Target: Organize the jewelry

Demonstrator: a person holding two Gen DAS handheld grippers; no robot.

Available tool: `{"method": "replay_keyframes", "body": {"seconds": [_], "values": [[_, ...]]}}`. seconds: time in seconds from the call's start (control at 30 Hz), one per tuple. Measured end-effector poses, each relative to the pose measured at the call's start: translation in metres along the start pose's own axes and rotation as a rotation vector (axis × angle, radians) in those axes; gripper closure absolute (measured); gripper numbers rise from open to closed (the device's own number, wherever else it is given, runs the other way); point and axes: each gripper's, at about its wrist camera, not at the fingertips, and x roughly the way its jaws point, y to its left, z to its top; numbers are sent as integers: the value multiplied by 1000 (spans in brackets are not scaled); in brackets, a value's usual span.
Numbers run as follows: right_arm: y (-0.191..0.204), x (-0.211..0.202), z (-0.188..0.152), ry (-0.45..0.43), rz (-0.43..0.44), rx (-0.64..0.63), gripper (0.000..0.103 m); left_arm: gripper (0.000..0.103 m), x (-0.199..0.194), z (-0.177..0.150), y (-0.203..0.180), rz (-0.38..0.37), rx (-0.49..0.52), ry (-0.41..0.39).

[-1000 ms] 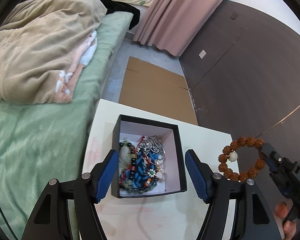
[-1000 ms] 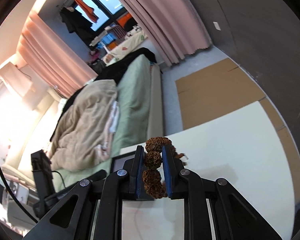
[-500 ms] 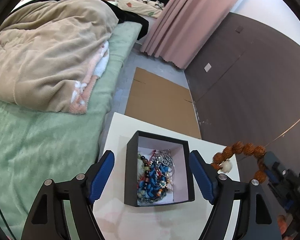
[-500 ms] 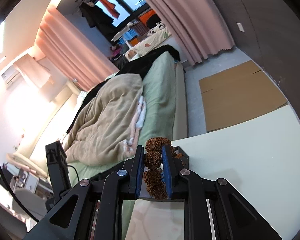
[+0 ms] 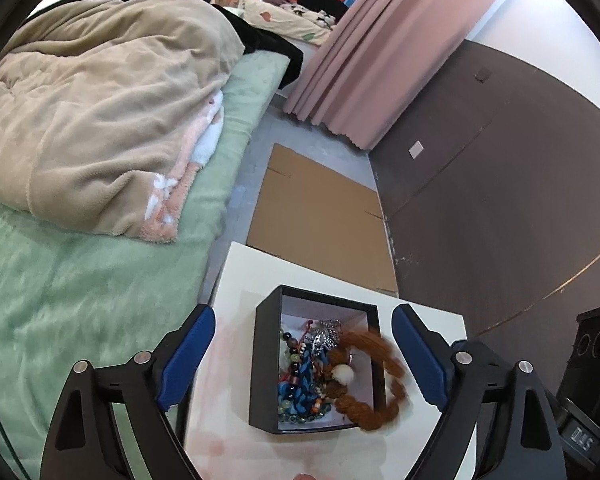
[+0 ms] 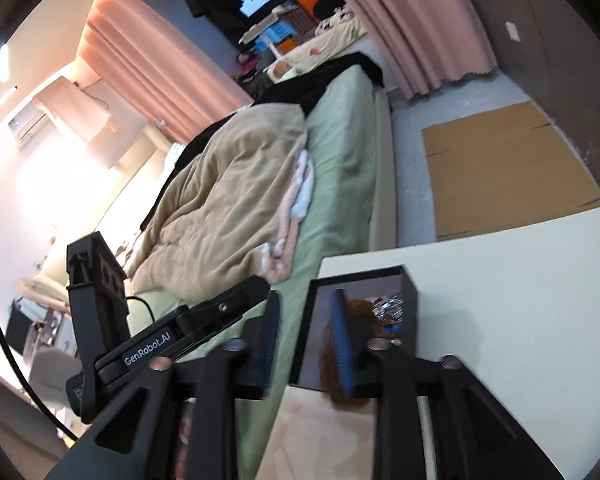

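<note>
Brown bead bracelet [image 5: 374, 380] (motion-blurred) lies in the black jewelry box [image 5: 265, 364] on the tabletop [image 5: 236, 280], draped at its right wall. Right hand-held gripper [image 6: 306, 344]: jaws just opening, bracelet beside the right pad, no longer pinched. Left hand-held gripper [image 5: 302, 354]: spread wide, straddling the box, empty.

Black left gripper [image 5: 302, 354], blue pads, silver screws.

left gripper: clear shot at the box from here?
Probably yes. The left gripper is open, its jaws either side of the box with nothing between. One catch: the brown bracelet hangs over the box's right wall, beside the right finger.
</note>
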Motion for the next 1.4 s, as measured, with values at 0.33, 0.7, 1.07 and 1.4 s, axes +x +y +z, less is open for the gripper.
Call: {"method": "replay_keyframes", "body": {"seconds": [0.33, 0.7, 1.07, 1.4], "values": [[-29, -37, -4, -44, -99, 61, 31, 12, -8, -8, -9, -11, 21, -6], [-30, -65, -14, -48, -209, 24, 16, 12, -17, -28, -42, 31, 166, -25], [-36, -77, -21, -22, -337, -29, 10, 12, -21, -47, -66, 38, 281, -18], [-37, -101, -27, -63, -373, -83, 3, 11, -31, -67, -88, 36, 392, -43]]}}
